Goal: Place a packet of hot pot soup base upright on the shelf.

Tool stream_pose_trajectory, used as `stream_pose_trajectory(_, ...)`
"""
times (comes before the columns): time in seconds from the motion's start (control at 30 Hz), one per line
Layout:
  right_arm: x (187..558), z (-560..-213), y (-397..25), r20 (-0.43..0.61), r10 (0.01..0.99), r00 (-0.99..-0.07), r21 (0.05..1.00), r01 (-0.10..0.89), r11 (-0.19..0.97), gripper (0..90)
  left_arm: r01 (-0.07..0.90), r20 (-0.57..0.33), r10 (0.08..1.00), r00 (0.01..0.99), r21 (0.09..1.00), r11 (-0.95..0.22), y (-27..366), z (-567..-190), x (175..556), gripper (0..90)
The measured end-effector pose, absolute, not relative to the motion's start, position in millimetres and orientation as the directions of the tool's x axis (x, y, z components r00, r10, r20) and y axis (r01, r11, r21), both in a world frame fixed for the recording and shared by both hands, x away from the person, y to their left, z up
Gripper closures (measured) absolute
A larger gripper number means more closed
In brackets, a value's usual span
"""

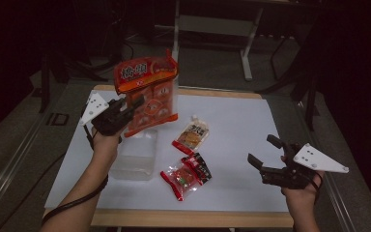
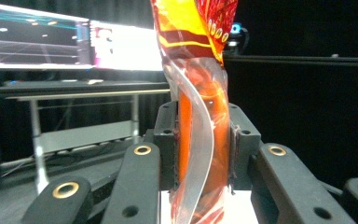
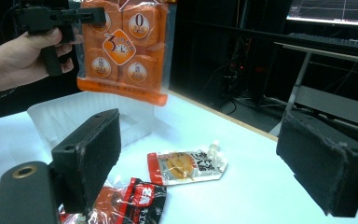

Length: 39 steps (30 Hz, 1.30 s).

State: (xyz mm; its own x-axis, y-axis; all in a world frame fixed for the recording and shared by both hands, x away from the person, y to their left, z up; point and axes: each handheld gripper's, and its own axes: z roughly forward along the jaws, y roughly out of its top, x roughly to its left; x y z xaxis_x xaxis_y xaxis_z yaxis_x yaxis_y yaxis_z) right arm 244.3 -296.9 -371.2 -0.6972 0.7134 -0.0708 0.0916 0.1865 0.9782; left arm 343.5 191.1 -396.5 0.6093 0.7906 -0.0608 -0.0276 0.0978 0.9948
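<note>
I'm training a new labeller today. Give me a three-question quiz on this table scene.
1. True or false: the left gripper holds the orange bag above the table.
2. Right gripper jaws: A open, B shut on a packet?
3. What clear thing lies under the bag?

Key: 1 true. 2 A. 3 the plastic container.
</note>
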Motion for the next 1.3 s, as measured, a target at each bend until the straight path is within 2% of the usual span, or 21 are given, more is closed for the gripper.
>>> stream_pose_trajectory(0.33,245,-373,-295,-0.079,0.707,-0.703,0.975,0.092,0.2,13.6,-0.009,-0.086,0.842,0.532,0.994,0.107,220,-413,344,71.4)
stream_pose_trajectory(0.57,245,-376,-293,-0.084,0.704,-0.705,0.972,0.098,0.214,13.6,0.032,-0.09,0.871,0.483,0.996,0.085,225,-428,343,71.4)
stream_pose_trajectory(0.73,246,-378,-292,-0.077,0.701,-0.709,0.972,0.102,0.211,13.6,0.059,-0.125,0.873,0.472,0.992,0.11,223,-434,349,71.4)
stream_pose_trajectory(1.3,246,-380,-297,-0.079,0.698,-0.711,0.969,0.11,0.222,13.7,0.145,-0.097,0.859,0.503,0.989,0.026,210,-446,370,71.4)
